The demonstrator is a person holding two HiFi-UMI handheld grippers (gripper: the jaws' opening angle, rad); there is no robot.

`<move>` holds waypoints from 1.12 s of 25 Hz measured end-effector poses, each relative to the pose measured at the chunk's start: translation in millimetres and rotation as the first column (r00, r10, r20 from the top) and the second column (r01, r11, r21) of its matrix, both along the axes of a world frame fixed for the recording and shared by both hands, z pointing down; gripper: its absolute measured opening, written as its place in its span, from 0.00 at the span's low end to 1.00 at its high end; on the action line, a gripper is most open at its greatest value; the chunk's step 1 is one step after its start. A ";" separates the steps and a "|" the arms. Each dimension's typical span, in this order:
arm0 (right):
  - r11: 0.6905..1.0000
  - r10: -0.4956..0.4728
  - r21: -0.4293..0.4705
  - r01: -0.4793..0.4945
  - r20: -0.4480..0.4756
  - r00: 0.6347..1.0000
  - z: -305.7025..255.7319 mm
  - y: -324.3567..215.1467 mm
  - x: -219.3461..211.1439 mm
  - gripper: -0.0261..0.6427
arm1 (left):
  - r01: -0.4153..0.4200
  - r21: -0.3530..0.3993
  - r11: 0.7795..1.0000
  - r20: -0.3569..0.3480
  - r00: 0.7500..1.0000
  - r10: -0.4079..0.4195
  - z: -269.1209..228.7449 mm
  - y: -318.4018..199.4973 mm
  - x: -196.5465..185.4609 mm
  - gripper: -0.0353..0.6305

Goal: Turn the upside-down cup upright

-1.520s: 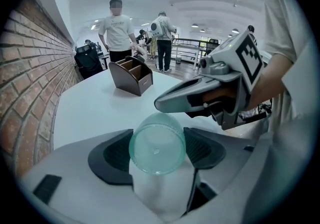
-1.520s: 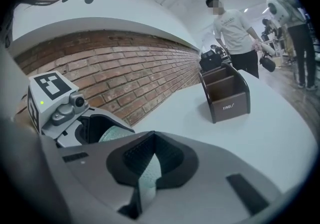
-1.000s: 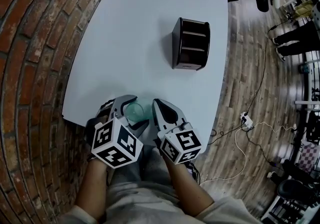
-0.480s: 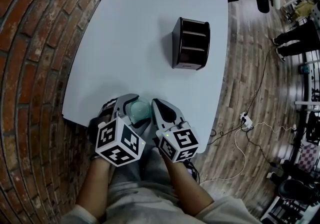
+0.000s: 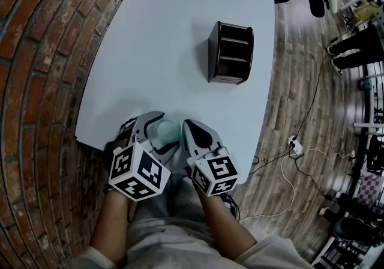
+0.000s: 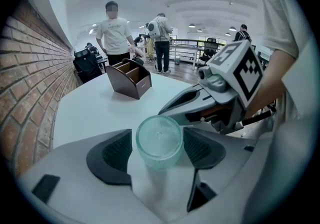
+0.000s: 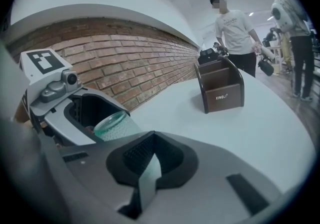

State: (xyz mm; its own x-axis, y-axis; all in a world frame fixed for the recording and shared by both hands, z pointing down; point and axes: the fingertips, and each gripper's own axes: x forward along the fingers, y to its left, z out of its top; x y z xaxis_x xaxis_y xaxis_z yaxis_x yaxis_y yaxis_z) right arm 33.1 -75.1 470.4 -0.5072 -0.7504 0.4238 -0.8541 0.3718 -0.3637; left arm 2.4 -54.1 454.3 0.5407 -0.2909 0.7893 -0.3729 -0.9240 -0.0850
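- While the left tongs (image 6: pixel 159 152) clamp the cup (image 6: pixel 159 138) by its sides at the near edge of the table (image 5: pixel 162 51), the flip itself looks not yet done: the end facing up seems to be the closed base.
- Just right of the cup, the right tongs (image 7: pixel 151 160) are closed on nothing.
- Next, I judge, the cup must be lifted clear, rolled half a turn by the wrist and set down on its base. The glass looks slick, so the grip must be firm.
- Farther off stands a dark holder (image 5: pixel 230 53), well apart and no obstacle.
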 end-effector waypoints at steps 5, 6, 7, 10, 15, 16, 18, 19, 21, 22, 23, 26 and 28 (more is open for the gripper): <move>1.000 0.003 0.021 -0.003 -0.006 1.000 -9.3 -1.1 1.0 0.05 | 0.027 0.011 1.000 -0.052 0.998 -0.026 -16.9 -0.9 -3.3 0.53; 1.000 0.004 0.027 -0.004 -0.007 1.000 -11.8 -1.3 1.5 0.05 | 0.035 0.013 0.999 -0.067 0.997 -0.034 -21.5 -0.7 -4.1 0.53; 0.999 0.006 0.032 -0.005 -0.007 1.000 -14.2 -1.6 2.0 0.05 | 0.044 0.017 0.999 -0.082 0.996 -0.042 -26.5 -0.6 -5.1 0.53; 0.999 0.011 0.052 -0.010 -0.013 1.000 -23.1 -2.6 4.1 0.05 | 0.069 0.037 0.997 -0.129 0.990 -0.064 -41.7 0.1 -8.1 0.53; 0.994 0.001 0.105 0.001 -0.019 1.000 -48.8 -5.7 1.6 0.05 | 0.134 0.080 0.988 -0.218 0.969 -0.114 -67.4 -2.9 -11.2 0.51; 0.993 -0.002 0.117 0.004 -0.020 1.000 -54.6 -6.0 0.0 0.05 | 0.151 0.093 0.984 -0.239 0.963 -0.126 -73.6 -4.4 -11.1 0.48; 0.991 -0.008 0.135 0.010 -0.020 1.000 -65.3 -6.0 -2.8 0.05 | 0.187 0.113 0.976 -0.284 0.947 -0.148 -86.3 -6.4 -10.2 0.42; 0.990 -0.009 0.143 0.012 -0.021 1.000 -70.9 -6.1 -3.8 0.05 | 0.205 0.120 0.971 -0.305 0.939 -0.160 -91.6 -6.9 -9.7 0.41; 0.987 -0.010 0.158 0.015 -0.027 1.000 -83.4 -6.8 -5.5 0.05 | 0.245 0.134 0.960 -0.339 0.922 -0.188 -101.0 -8.4 -10.3 0.36; 0.985 -0.015 0.170 0.020 -0.030 0.999 -90.0 -6.9 -6.7 0.05 | 0.267 0.146 0.953 -0.353 0.914 -0.202 -106.0 -9.4 -11.6 0.33; 0.983 -0.019 0.182 0.025 -0.034 0.999 -97.4 -7.1 -8.2 0.05 | 0.287 0.162 0.944 -0.364 0.907 -0.214 -111.4 -10.3 -13.1 0.26; 0.975 -0.030 0.219 0.039 -0.045 0.999 -122.3 -5.5 -13.1 0.05 | 0.349 0.209 0.914 -0.401 0.883 -0.245 -129.1 -11.3 -18.2 0.17; 0.970 -0.040 0.239 0.051 -0.052 0.998 -140.6 -1.4 -16.6 0.05 | 0.399 0.221 0.890 -0.439 0.856 -0.274 -143.2 -10.7 -20.8 0.11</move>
State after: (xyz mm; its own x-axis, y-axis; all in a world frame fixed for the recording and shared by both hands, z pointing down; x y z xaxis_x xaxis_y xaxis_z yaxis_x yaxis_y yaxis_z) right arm 16.5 -76.5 329.7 -0.5272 -0.8095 0.2583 -0.8481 0.4823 -0.2194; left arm -18.4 -64.8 311.1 0.6075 -0.6947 0.3852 -0.7154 -0.6892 -0.1148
